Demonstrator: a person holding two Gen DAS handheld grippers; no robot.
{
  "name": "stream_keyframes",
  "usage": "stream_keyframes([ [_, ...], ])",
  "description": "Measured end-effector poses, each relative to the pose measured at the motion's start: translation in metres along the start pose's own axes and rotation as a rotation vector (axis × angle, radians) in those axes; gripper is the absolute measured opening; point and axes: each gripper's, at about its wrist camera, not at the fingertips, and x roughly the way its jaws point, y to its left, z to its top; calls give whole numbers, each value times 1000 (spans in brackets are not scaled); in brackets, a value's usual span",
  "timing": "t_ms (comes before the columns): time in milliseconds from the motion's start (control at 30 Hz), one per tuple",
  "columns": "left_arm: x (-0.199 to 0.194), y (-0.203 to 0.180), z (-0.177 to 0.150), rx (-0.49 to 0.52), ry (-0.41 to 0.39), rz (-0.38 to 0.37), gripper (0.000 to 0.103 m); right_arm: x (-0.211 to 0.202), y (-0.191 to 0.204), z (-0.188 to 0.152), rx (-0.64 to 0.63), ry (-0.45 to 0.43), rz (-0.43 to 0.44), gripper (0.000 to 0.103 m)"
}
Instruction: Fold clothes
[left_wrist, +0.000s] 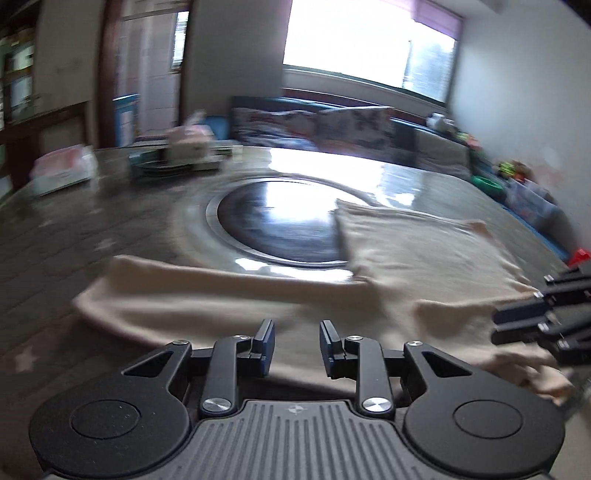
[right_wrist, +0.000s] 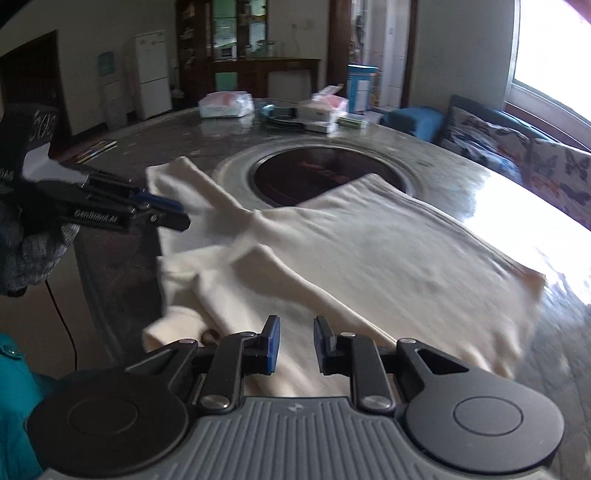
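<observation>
A cream garment (right_wrist: 332, 251) lies spread across the near half of a round stone-patterned table (right_wrist: 461, 173), its far edge overlapping the rim of the dark circular inset (right_wrist: 325, 173) at the table's centre. In the right wrist view the body of the garment runs from centre toward 3 o'clock, one sleeve (right_wrist: 192, 184) extends toward 10 o'clock, and a bunched fold lies at 7 o'clock over the table edge. The right gripper (right_wrist: 296, 345) sits above the near part of the cloth; its jaws stand partly open with a clear gap between the blue pads (right_wrist: 274, 343), and no fabric is pinched between them. The left gripper (right_wrist: 173, 216) enters at 9 o'clock in this view, carried by a hand in a grey knit glove (right_wrist: 37, 254), its tips just beside the sleeve — whether they touch the cloth cannot be told. In the left wrist view the left gripper (left_wrist: 297, 349) hovers over the near hem of the garment (left_wrist: 406, 258), jaws partly open, nothing gripped between the fingers (left_wrist: 266, 343). The right gripper (left_wrist: 517, 325) shows at 3 o'clock there, blurred, against the cloth's edge. Toward 11 o'clock on the far side of the table rest tissue packs (right_wrist: 226, 104) and a stack of plates (right_wrist: 280, 120) — well apart from the garment. A sofa with butterfly cushions (right_wrist: 517, 147) stands beyond the table at 2 o'clock.
</observation>
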Motion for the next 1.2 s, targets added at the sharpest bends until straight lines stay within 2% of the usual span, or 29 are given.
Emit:
stream_keyframes([
  [67, -3, 18, 1, -46, -8, 68, 31, 13, 14, 8, -39, -4, 29, 19],
  [133, -5, 35, 2, -96, -18, 139, 37, 21, 24, 11, -73, 1, 44, 19],
  [267, -4, 64, 2, -179, -24, 268, 43, 33, 42, 13, -142, 17, 50, 19],
  [400, 6, 89, 7, -253, -15, 335, 45, 27, 40, 16, -130, 4, 43, 19],
  [500, 11, 97, 10, -293, -17, 341, 45, 19, 36, 16, -117, 0, 28, 19],
  [600, 14, 99, 11, -304, -25, 341, 43, 10, 30, 13, -94, -3, 9, 19],
  [667, 15, 100, 12, -308, -31, 339, 30, 5, 26, 10, -75, -7, -7, 20],
  [700, 16, 100, 12, -312, -34, 336, 18, 3, 23, 9, -65, -9, -15, 20],
  [733, 16, 101, 12, -320, -38, 328, 11, 0, 21, 7, -50, -13, -24, 20],
  [800, 13, 100, 14, -341, -52, 292, 8, -7, 14, 4, -17, -24, -41, 20],
  [933, -4, 71, 28, -291, -111, 203, 6, -21, 4, -2, 36, -49, -79, 20],
  [1067, -24, 22, 50, -192, -170, 35, 6, -37, -13, -12, 105, -76, -138, 20],
  [1200, -32, -35, 64, -79, -190, -146, 6, -50, -28, -25, 176, -99, -188, 20],
])
